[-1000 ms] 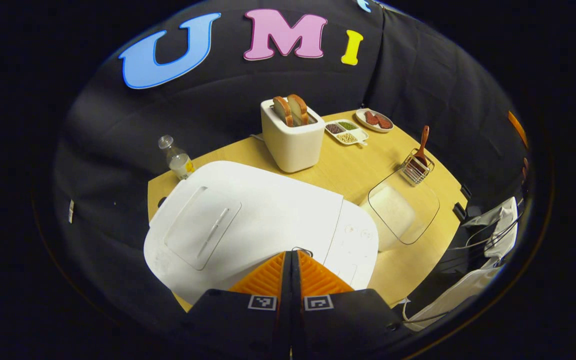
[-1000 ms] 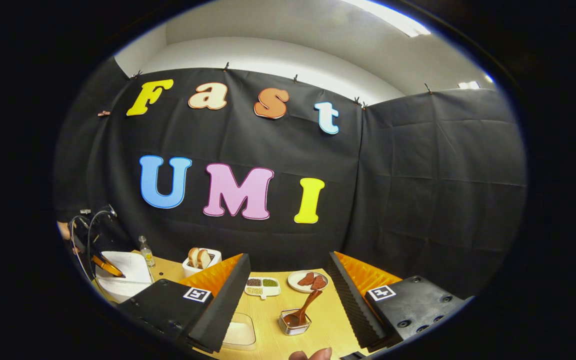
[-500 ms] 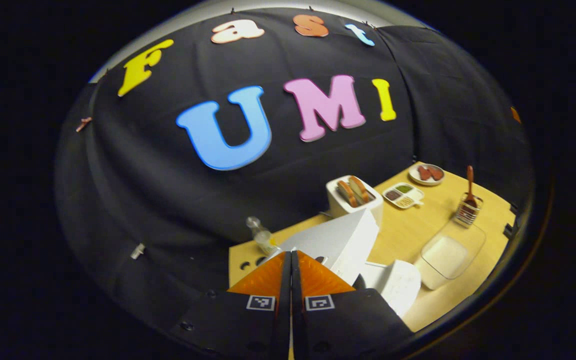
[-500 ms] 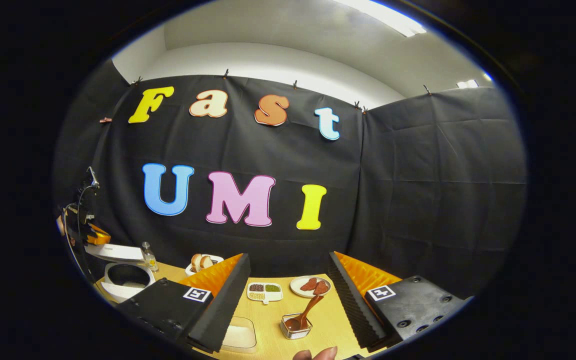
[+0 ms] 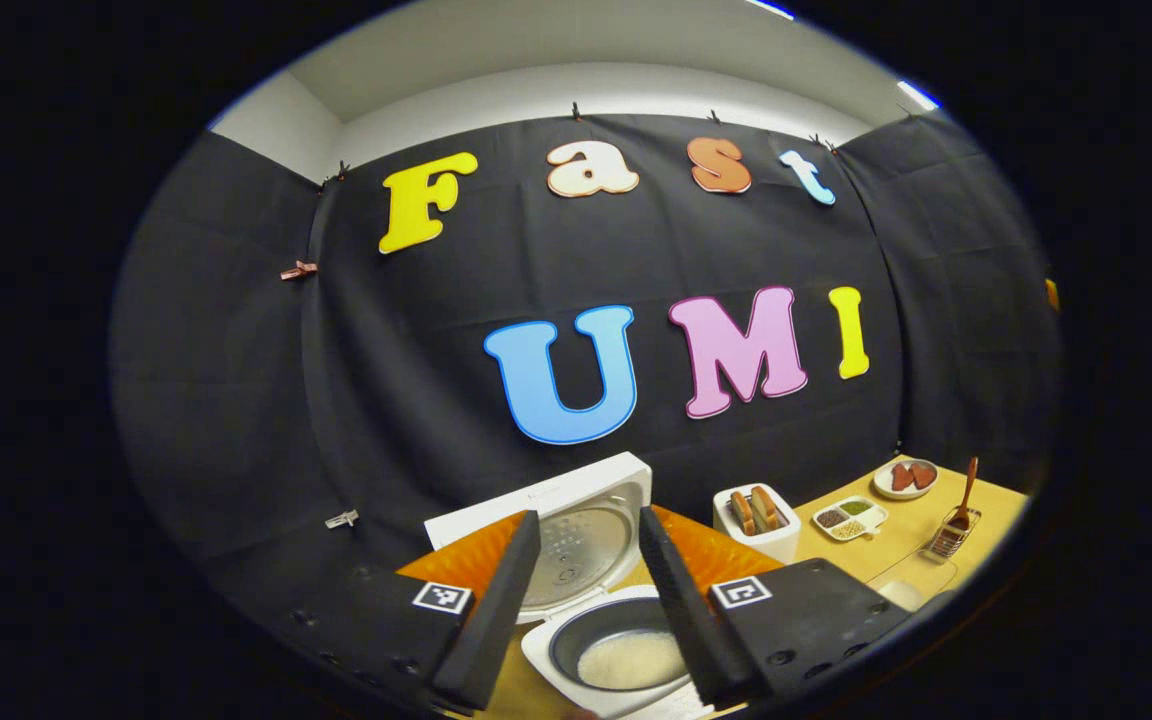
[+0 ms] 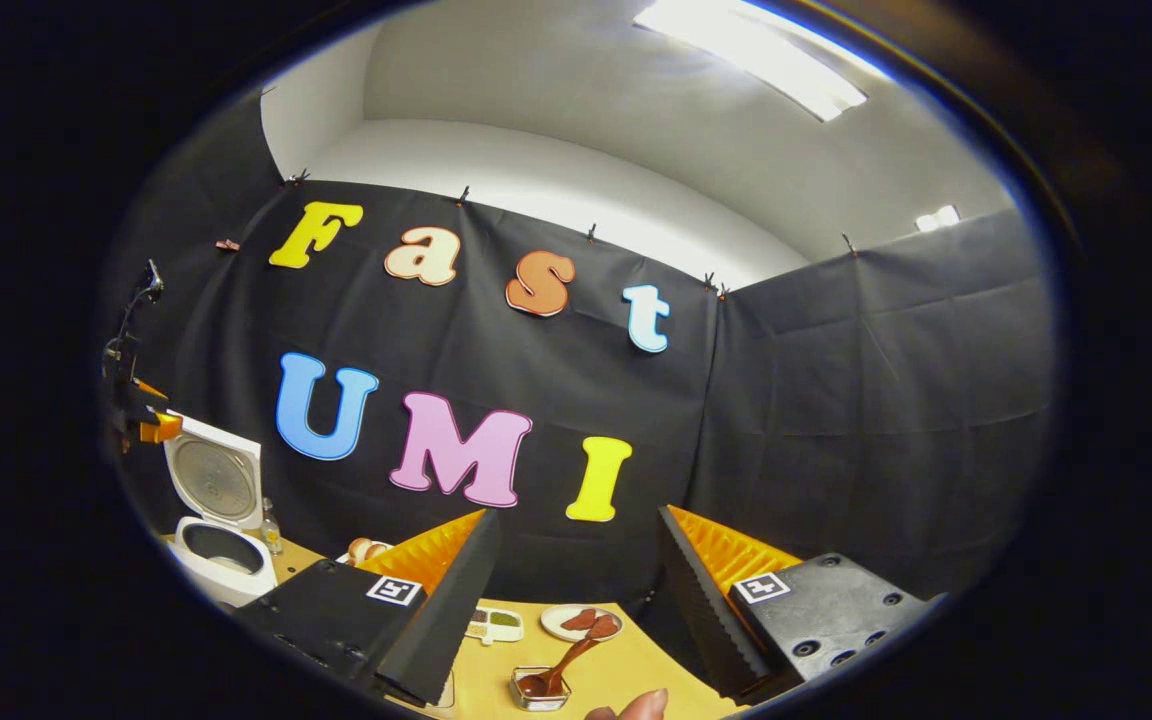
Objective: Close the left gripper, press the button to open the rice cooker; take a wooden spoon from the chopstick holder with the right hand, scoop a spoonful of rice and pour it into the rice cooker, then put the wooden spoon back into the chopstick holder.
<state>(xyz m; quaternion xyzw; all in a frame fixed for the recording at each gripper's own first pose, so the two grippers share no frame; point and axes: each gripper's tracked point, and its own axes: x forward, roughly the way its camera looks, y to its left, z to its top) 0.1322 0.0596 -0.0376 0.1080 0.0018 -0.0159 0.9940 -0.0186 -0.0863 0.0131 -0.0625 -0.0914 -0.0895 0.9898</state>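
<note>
Left gripper view: left gripper (image 5: 581,600) fingers apart, rice cooker (image 5: 608,650) lid up, right between them | right gripper view: right gripper (image 6: 576,610) fingers apart too, wooden spoon (image 6: 564,665) in chopstick holder (image 6: 539,688) between them, lower down

walls: black cloth (image 6: 836,400) | ceiling light (image 6: 751,55) on | table (image 5: 996,505) wooden

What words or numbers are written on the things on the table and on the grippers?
None of them can be read.
Rice cooker lid: a faint mark on its white edge, too small and blurred to read.
Left gripper: black-and-white square stickers, a pattern, not words.
Right gripper: the same kind of square stickers, again a pattern, not words.
</note>
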